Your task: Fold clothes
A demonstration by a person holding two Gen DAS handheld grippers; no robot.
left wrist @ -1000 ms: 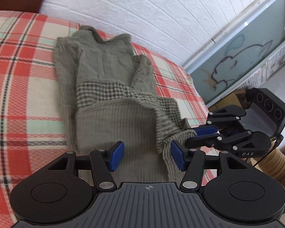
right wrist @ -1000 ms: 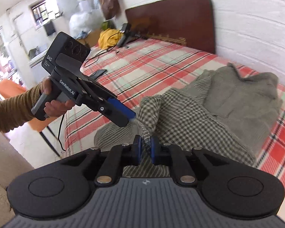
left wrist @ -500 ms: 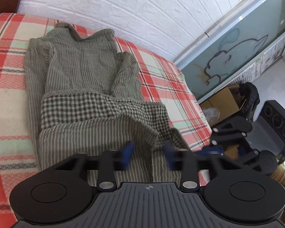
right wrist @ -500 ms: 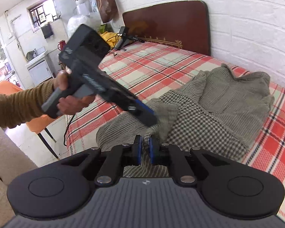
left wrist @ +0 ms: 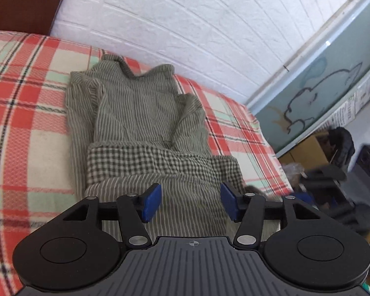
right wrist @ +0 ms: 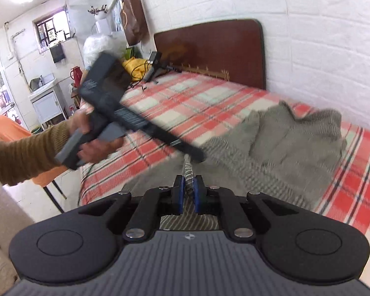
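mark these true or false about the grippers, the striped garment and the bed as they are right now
1. The right gripper pinches a fold of the striped garment. True.
2. The left gripper is clamped on the cloth. False: its jaws stand apart, having just been opening, over the garment without pressing it.
3. The garment lies on a plaid blanket. True.
4. The garment's checked lining is hidden. False: a turned-over band shows it.
5. The headboard is white. False: it is dark brown.

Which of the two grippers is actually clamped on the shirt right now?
The right gripper: its blue pads pinch a fold of the striped shirt. The left gripper has just opened; its pads stand apart over the cloth.
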